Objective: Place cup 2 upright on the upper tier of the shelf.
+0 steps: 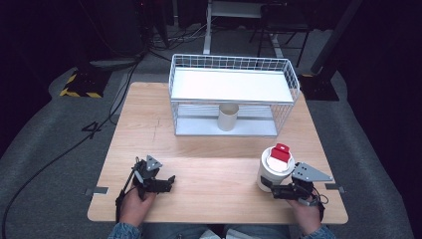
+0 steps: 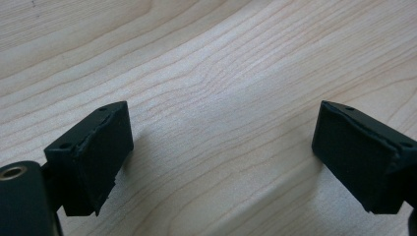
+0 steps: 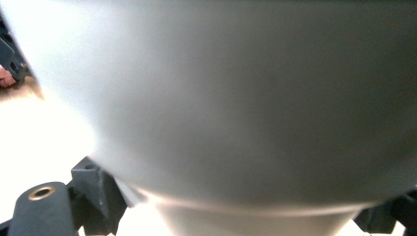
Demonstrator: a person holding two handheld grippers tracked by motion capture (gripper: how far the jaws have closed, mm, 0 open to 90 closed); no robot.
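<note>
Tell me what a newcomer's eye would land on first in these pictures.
First, the white cup with a red-and-white block in it, near the table's front right, with the right hand-held gripper shut on its side. Next, the white wire rack at the table's far middle, a second cup standing on its lower level. The left hand-held gripper rests open at front left.

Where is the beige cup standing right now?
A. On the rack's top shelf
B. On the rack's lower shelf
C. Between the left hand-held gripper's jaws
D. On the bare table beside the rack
B: in the high view the cup stands upright on the bottom level of the wire rack, under its white top shelf.
</note>
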